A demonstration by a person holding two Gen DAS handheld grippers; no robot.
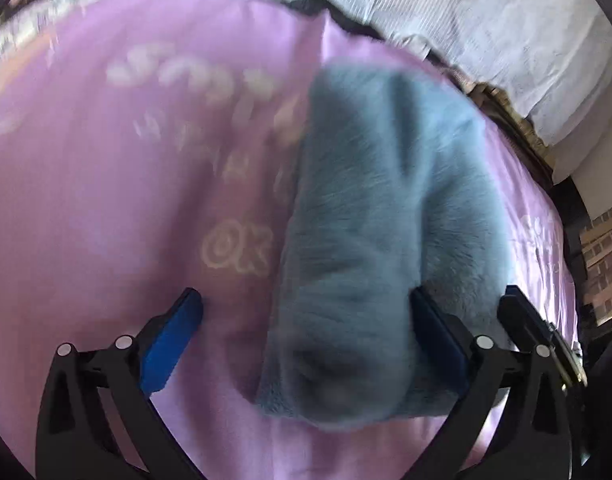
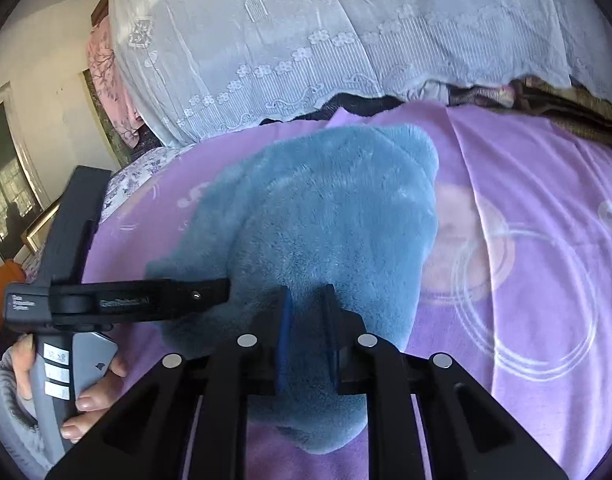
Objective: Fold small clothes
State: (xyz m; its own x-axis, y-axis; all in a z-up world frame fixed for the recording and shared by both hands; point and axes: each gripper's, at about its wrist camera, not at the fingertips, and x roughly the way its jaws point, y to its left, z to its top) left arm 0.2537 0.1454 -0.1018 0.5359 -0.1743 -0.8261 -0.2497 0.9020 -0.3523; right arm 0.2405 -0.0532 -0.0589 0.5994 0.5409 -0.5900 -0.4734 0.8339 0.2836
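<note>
Item 1 — right gripper (image 2: 306, 332): black frame, blue pads, fingers drawn close and pinching a fold of the blue fleece garment (image 2: 318, 232) at its near end. No lettering legible on this unit.

Item 2 — left gripper (image 1: 306, 336): black frame, blue pads, fingers spread wide; the near end of the garment (image 1: 378, 240) lies between them, its right fold against the right-hand finger (image 1: 438, 340), the left-hand finger clear of the cloth. Seen from the right wrist view, the same unit (image 2: 145, 300) reaches in from the left over the garment's left edge; it carries small white lettering on its side and body, too blurred to read. A hand (image 2: 93, 400) in a grey sleeve grips its handle.

Item 3 — blue fleece garment: plush, bunched into lengthwise folds, lying on the bed from its near part toward the far edge.

Item 4 — lilac bedspread (image 1: 105, 220): white printed script and ring motifs; letters beside the garment are motion-blurred, not legible.

Item 5 — white lace cover (image 2: 326, 40), floral embroidery, heaped along the bed's far edge.
</note>
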